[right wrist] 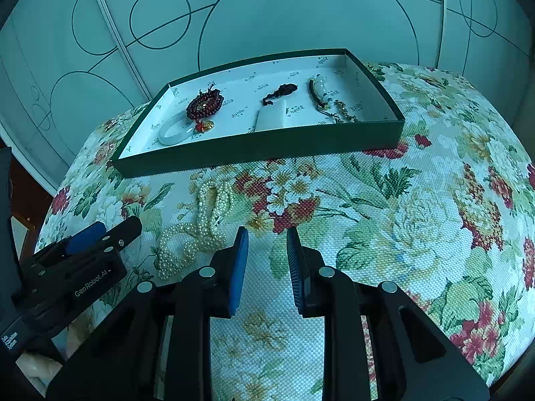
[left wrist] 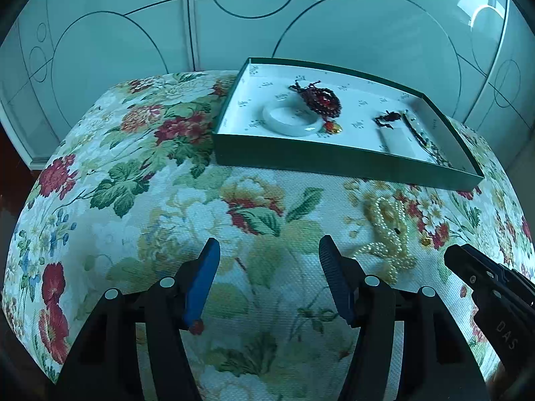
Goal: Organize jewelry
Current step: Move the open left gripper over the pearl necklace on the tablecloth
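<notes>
A dark green shallow box [left wrist: 334,162] [right wrist: 260,148] with a white printed lining sits on a floral cushion. It holds a pale jade bangle [left wrist: 287,121] [right wrist: 172,133], a dark red bead bracelet [left wrist: 319,98] [right wrist: 204,104], a white pendant on a dark cord [left wrist: 398,140] [right wrist: 271,117] and a bead chain [left wrist: 421,133] [right wrist: 326,98]. A cream pearl necklace [left wrist: 388,234] [right wrist: 197,227] lies heaped on the cushion in front of the box. My left gripper [left wrist: 269,250] is open and empty, left of the pearls. My right gripper [right wrist: 267,237] is open and empty, just right of the pearls.
The floral cushion [left wrist: 167,183] [right wrist: 418,217] falls away at its rounded edges. Pale cabinet doors with circle patterns [left wrist: 133,33] [right wrist: 301,16] stand behind it. The right gripper's body [left wrist: 495,294] shows in the left wrist view, the left gripper's body [right wrist: 73,260] in the right wrist view.
</notes>
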`<state>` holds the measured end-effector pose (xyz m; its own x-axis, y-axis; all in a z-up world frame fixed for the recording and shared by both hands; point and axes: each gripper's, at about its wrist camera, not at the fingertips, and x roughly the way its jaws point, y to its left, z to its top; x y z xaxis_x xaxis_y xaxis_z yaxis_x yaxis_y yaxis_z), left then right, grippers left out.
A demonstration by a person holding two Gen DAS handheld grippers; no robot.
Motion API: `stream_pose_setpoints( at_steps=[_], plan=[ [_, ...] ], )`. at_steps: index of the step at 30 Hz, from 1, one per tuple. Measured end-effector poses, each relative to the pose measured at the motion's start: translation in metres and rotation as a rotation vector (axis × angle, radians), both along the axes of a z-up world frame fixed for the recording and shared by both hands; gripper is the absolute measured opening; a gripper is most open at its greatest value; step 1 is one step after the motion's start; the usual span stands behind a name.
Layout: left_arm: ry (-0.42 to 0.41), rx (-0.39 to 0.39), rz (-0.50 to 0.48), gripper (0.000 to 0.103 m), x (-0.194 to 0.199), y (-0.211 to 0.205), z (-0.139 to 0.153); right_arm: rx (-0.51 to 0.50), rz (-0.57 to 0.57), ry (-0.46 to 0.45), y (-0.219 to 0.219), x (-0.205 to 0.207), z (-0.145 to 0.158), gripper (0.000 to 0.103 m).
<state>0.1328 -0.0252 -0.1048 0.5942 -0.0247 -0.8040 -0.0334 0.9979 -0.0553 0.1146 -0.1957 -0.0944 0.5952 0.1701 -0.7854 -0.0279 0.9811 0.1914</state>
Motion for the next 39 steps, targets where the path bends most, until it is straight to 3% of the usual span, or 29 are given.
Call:
stream_pose_setpoints(
  at_steps=[14,16,23,25,39],
  plan=[
    [0.008,-0.019,0.019,0.061,0.004,0.016,-0.01,-0.053,-0.023,0.008,0.017,0.016,-0.012,0.021],
    [0.004,-0.018,0.02,0.061,0.005,0.017,-0.01,-0.06,-0.023,0.009,0.019,0.018,-0.013,0.015],
    [-0.001,-0.013,0.017,0.061,0.005,0.017,-0.011,-0.086,-0.028,0.0,0.021,0.02,-0.015,0.013],
    [-0.003,-0.008,0.015,0.061,0.006,0.016,-0.011,-0.101,-0.03,-0.004,0.022,0.019,-0.015,0.007],
    [-0.009,0.015,0.009,0.061,0.006,0.013,-0.01,-0.111,-0.033,-0.022,0.015,0.015,-0.012,0.007]
  ],
)
